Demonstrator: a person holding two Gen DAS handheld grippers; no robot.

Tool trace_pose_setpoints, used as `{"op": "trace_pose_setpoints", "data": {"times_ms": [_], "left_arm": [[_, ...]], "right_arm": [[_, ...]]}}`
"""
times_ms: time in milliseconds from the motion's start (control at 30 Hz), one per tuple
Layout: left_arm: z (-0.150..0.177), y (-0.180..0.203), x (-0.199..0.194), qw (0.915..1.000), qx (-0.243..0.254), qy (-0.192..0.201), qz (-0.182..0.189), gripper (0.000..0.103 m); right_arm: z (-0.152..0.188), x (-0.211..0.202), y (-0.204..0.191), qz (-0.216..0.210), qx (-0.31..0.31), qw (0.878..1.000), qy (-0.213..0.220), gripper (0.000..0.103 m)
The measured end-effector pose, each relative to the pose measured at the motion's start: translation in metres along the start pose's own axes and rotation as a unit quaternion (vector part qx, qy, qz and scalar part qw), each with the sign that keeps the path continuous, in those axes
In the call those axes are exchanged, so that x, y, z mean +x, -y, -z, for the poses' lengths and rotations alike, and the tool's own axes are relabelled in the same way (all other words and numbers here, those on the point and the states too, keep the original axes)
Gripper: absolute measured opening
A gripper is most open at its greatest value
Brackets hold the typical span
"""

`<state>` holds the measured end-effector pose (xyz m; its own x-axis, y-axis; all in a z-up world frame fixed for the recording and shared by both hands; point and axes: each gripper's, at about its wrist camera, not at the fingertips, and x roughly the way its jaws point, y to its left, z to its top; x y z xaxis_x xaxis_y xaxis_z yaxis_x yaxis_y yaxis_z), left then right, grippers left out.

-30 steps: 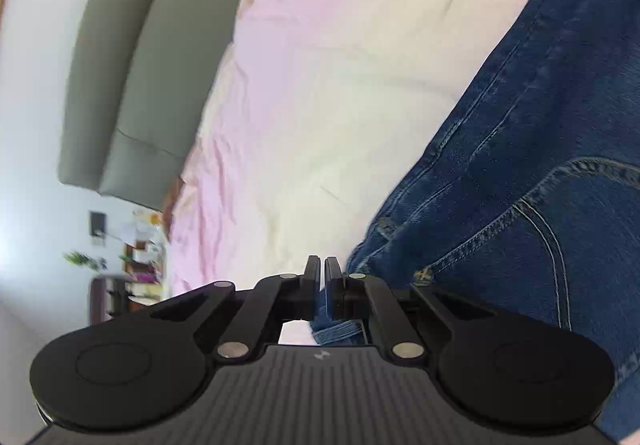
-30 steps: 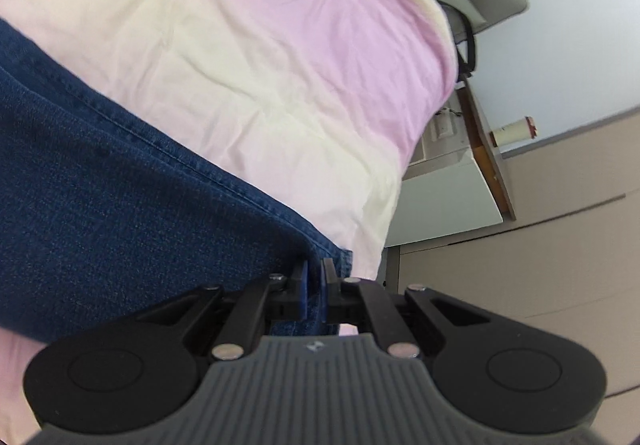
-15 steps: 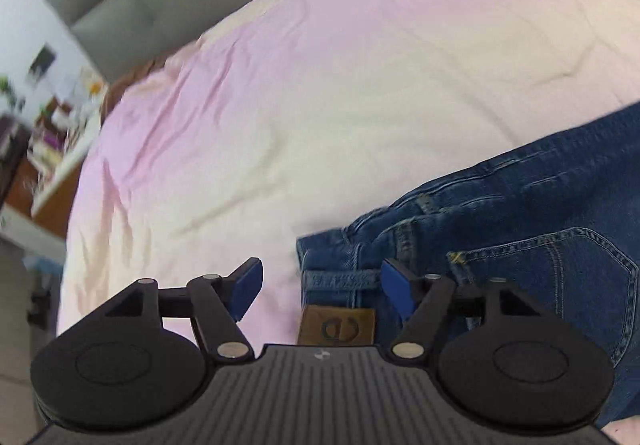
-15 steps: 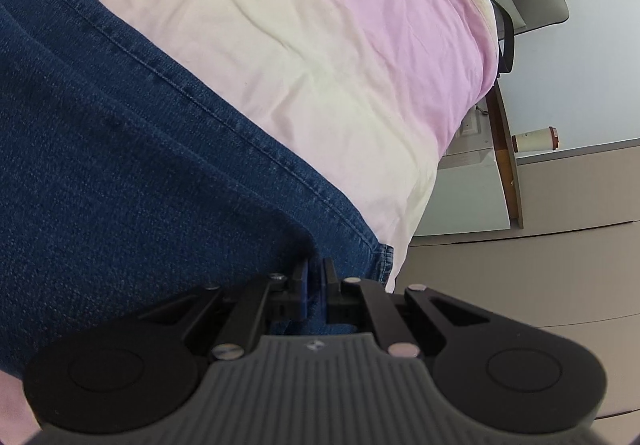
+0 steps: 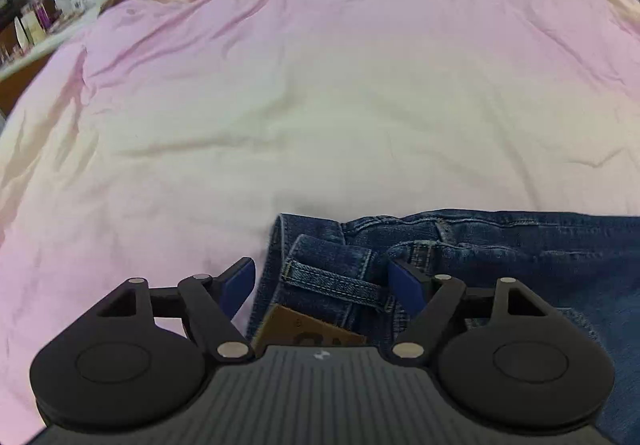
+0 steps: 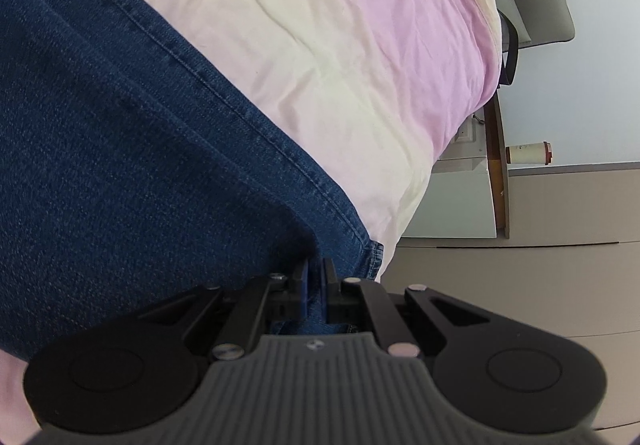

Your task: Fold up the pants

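On the pink-and-cream bed (image 5: 304, 117) the jeans (image 5: 500, 245) lie with their waistband end at the near edge. Left tongs (image 5: 322, 281) stand apart and closing slightly above the waistband, gripping nothing; right tongs (image 6: 314, 277) are clamped on a hem corner. Most folding looks undone.

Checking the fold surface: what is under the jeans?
The jeans lie on a pink and cream bedsheet. The sheet beneath the denim is covered, so nothing there can be seen.
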<state>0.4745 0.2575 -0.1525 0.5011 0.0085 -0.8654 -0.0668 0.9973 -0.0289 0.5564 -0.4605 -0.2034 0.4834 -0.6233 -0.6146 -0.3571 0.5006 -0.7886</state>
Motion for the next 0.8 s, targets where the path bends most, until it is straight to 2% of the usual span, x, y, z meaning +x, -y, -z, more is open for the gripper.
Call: {"op": "trace_pose_setpoints", "data": {"times_ms": [33,100,133,233,333,400,567,700,800], "left_arm": [[0.0,-0.001,0.001,0.9998,-0.008,-0.004,0.017,0.065],[0.002,0.004,-0.003,1.0,-0.002,0.002,0.007,0.059],[0.003,0.008,-0.005,1.0,0.002,0.006,0.003,0.046],[0.008,0.026,-0.018,0.9991,0.021,0.03,-0.023,0.034],[0.014,0.048,-0.038,0.9946,0.054,0.065,-0.06,0.03],[0.017,0.055,-0.054,0.9916,0.057,0.084,-0.08,0.029],[0.017,0.062,-0.086,0.9844,0.061,0.128,-0.104,0.029],[-0.003,0.066,-0.078,0.9827,0.061,0.129,-0.117,0.029],[-0.015,0.077,-0.062,0.9797,0.071,0.13,-0.135,0.029]], "right_arm": [[0.0,0.0,-0.001,0.0,-0.002,1.0,-0.001,0.0],[-0.001,0.001,-0.003,0.002,-0.003,1.0,-0.003,0.0],[-0.001,0.001,-0.003,0.002,-0.004,1.0,-0.003,0.0],[0.001,-0.002,-0.002,0.009,-0.003,1.0,-0.002,0.0],[0.004,-0.011,-0.002,0.015,-0.008,1.0,-0.001,0.0],[0.009,-0.019,0.001,0.018,-0.015,1.0,0.001,0.0],[0.022,-0.037,0.02,0.025,-0.004,1.0,0.009,0.0],[0.016,-0.037,0.039,0.018,0.036,0.999,0.011,0.0],[0.003,-0.026,0.035,0.027,0.032,0.999,0.008,0.0]]}}
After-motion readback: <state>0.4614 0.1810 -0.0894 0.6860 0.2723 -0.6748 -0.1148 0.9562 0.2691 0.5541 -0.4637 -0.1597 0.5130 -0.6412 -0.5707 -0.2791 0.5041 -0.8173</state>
